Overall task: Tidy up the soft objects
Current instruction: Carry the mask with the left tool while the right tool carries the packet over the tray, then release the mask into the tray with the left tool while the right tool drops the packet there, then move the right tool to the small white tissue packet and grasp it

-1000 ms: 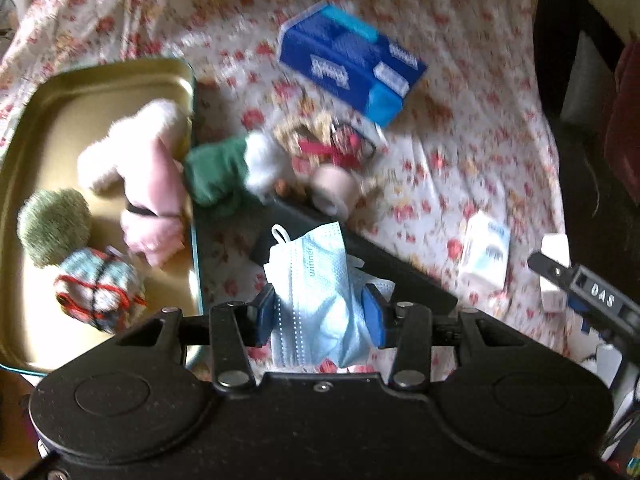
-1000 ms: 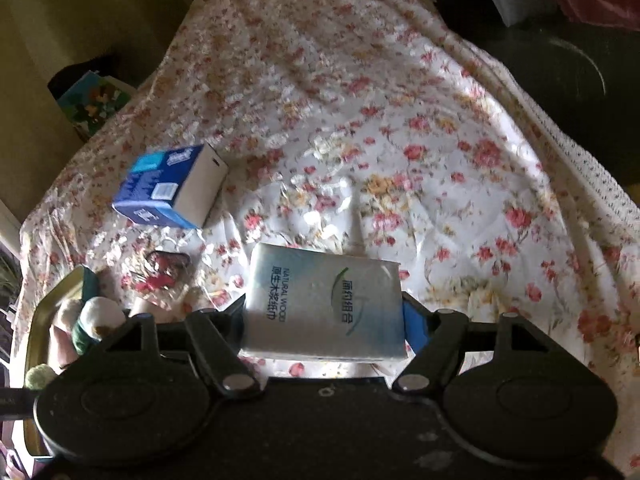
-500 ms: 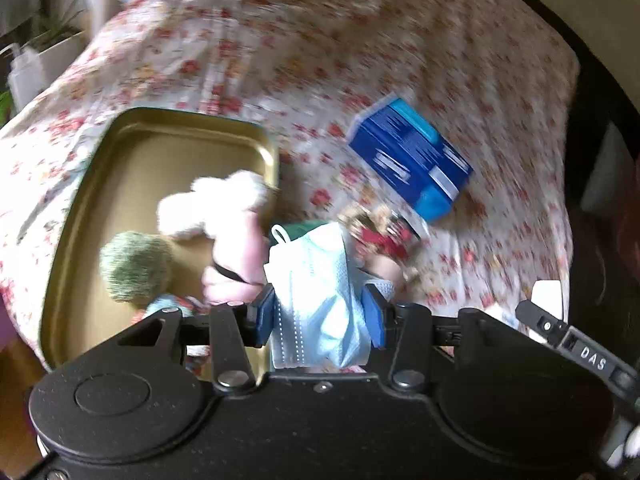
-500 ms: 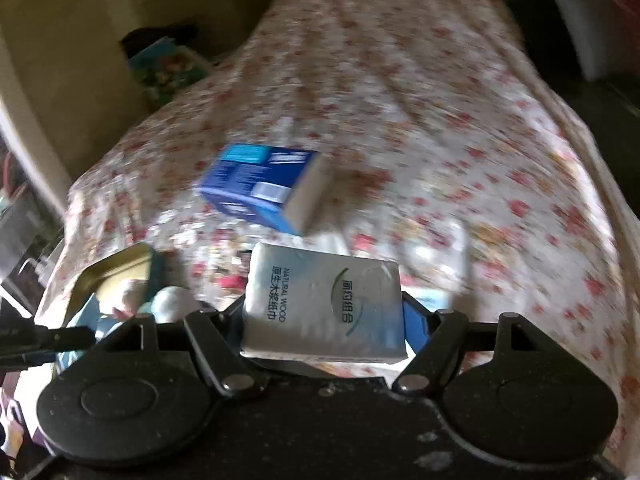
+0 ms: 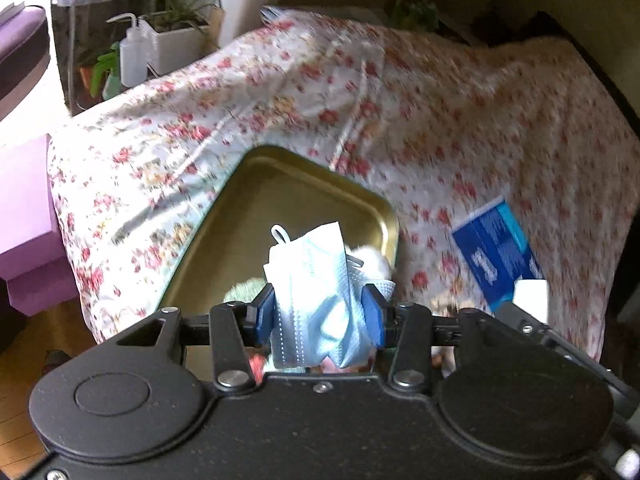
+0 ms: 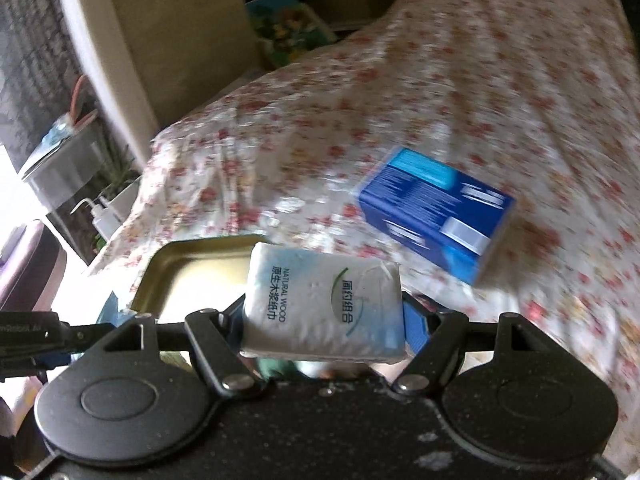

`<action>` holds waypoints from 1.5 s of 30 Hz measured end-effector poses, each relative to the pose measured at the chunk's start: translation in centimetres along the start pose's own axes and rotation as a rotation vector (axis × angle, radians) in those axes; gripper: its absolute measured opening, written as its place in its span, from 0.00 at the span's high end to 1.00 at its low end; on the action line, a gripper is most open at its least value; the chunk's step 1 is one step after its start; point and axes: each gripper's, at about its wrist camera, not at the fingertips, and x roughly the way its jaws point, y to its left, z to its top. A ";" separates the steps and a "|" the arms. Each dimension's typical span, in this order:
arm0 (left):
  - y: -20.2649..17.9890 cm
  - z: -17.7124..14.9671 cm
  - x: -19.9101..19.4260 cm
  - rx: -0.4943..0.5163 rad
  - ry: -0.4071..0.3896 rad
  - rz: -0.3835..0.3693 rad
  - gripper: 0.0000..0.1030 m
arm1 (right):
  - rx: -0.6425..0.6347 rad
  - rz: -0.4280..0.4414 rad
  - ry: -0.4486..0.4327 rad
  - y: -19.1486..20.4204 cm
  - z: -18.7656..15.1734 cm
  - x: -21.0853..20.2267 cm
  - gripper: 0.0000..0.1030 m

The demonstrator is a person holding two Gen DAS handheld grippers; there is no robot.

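Observation:
My left gripper point(image 5: 320, 312) is shut on a folded light-blue face mask point(image 5: 316, 280) and holds it above the near part of the gold metal tray point(image 5: 288, 188). Soft toys in the tray are mostly hidden behind the mask; a white fluffy bit point(image 5: 374, 262) shows. My right gripper point(image 6: 324, 320) is shut on a white tissue pack point(image 6: 320, 304) with green and blue print, held above the right edge of the same tray point(image 6: 188, 268).
A blue tissue box point(image 5: 496, 252) lies on the floral cloth point(image 5: 440, 120) right of the tray; it also shows in the right wrist view point(image 6: 436, 208). Plants and a white bottle point(image 5: 132, 56) stand beyond the table's far left edge. A purple box point(image 5: 24, 216) sits at left.
Both grippers have swung left toward the tray with their loads still held. The left view has tilted up, so the toys in the tray have dropped out of sight behind the mask.

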 end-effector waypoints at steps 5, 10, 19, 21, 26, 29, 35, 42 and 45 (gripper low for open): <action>0.2 1.5 0.9 -0.007 -0.050 0.097 0.56 | -0.045 0.039 0.033 3.0 1.9 2.2 0.29; 0.1 2.1 2.7 -0.026 -0.014 0.093 0.56 | -0.083 0.047 0.056 5.9 4.1 3.9 0.29; 0.4 3.2 3.8 -0.023 -0.032 0.199 0.47 | -0.101 0.049 0.090 8.6 6.4 7.3 0.29; 0.5 3.2 3.9 -0.031 -0.025 0.185 0.43 | -0.101 0.054 0.095 9.0 6.6 8.0 0.28; 0.0 3.0 3.6 -0.020 -0.028 0.179 0.32 | -0.102 0.058 0.096 10.0 6.7 9.2 0.23; 0.5 3.0 3.4 -0.042 -0.028 0.187 0.31 | -0.096 0.065 0.101 10.1 6.7 9.2 0.23; 1.3 2.7 3.2 -0.073 -0.013 0.189 0.30 | -0.080 0.064 0.093 9.0 6.3 7.9 0.23; 0.7 1.6 2.7 -0.036 -0.010 0.178 0.30 | -0.049 0.041 0.078 5.6 5.2 5.2 0.21; 0.2 1.1 2.2 -0.006 -0.016 0.159 0.30 | -0.047 0.012 0.059 3.8 4.3 3.6 0.21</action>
